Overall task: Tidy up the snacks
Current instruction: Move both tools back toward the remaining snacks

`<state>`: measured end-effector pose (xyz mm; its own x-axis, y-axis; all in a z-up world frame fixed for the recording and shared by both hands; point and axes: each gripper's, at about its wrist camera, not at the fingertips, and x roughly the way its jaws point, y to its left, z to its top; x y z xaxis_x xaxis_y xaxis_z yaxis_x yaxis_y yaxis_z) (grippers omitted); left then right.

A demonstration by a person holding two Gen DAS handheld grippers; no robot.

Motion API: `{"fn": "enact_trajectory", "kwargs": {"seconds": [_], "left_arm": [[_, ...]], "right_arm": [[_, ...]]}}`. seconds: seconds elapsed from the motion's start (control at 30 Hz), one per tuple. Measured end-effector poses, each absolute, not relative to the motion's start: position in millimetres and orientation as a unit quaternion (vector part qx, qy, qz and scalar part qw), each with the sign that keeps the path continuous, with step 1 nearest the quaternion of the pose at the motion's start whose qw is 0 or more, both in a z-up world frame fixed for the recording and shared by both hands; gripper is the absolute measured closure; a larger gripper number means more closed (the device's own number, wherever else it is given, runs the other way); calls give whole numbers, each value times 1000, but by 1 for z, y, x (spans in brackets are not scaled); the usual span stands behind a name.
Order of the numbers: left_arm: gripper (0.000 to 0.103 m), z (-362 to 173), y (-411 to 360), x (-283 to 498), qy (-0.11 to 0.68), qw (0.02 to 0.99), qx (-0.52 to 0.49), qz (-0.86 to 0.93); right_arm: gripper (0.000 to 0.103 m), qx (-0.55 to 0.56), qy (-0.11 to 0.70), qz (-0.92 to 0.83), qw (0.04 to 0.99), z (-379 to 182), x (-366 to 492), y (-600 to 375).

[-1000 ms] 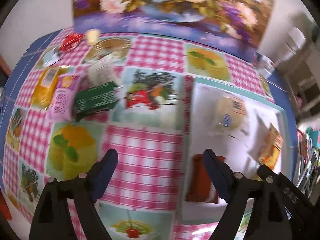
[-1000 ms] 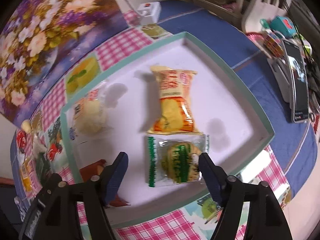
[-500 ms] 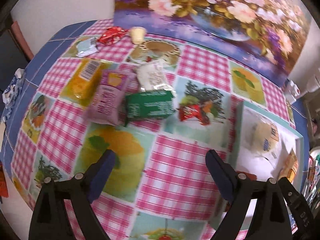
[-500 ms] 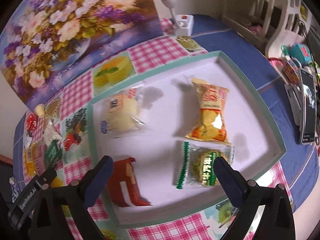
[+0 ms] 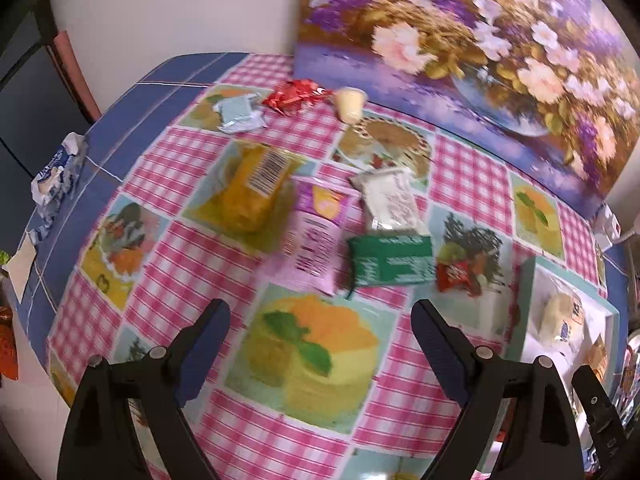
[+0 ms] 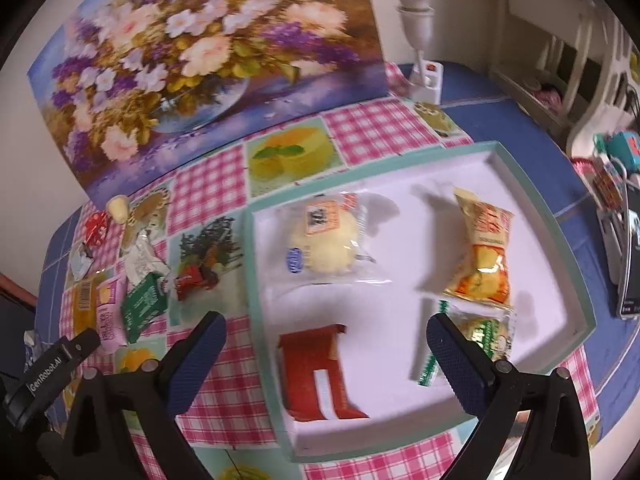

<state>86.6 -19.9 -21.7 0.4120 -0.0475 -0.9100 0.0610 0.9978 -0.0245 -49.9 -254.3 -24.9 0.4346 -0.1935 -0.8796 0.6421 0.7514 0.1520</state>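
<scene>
My left gripper point(image 5: 320, 318) is open and empty above the checked tablecloth, just short of a loose snack pile: a green pack point(image 5: 394, 266), a pink pack point(image 5: 316, 240), a yellow pack point(image 5: 256, 188), a white pack point(image 5: 390, 200) and a small red candy point(image 5: 456, 276). My right gripper point(image 6: 326, 334) is open and empty over the near left part of the teal-rimmed white tray point(image 6: 532, 200). The tray holds a red-brown pack point(image 6: 318, 372), a pale bun pack point(image 6: 328, 236), a yellow-orange pack point(image 6: 482, 256) and a green-edged cake pack point(image 6: 480, 336).
A flower painting point(image 6: 208, 52) stands along the table's back. A red wrapper point(image 5: 296, 94), a pale jelly cup point(image 5: 350, 104) and a light blue wrapper point(image 5: 240, 114) lie at the back left. A white lamp base point(image 6: 428, 80) stands behind the tray. A phone point(image 6: 632, 260) lies far right.
My left gripper has swung left, away from the tray and toward the loose snack pile. My right gripper has pulled back and shifted left over the tray; both stay open and empty.
</scene>
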Motion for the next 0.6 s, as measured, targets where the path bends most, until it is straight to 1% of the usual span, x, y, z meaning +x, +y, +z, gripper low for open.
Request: {"fn": "enact_trajectory", "kwargs": {"seconds": [0.2, 0.6], "left_arm": [[11, -23, 0, 101, 543, 839, -7, -26], [11, -38, 37, 141, 560, 827, -45, -7]], "right_arm": [[1, 217, 469, -244, 821, -24, -29, -237], [1, 210, 468, -198, 835, -26, 35, -208]]}}
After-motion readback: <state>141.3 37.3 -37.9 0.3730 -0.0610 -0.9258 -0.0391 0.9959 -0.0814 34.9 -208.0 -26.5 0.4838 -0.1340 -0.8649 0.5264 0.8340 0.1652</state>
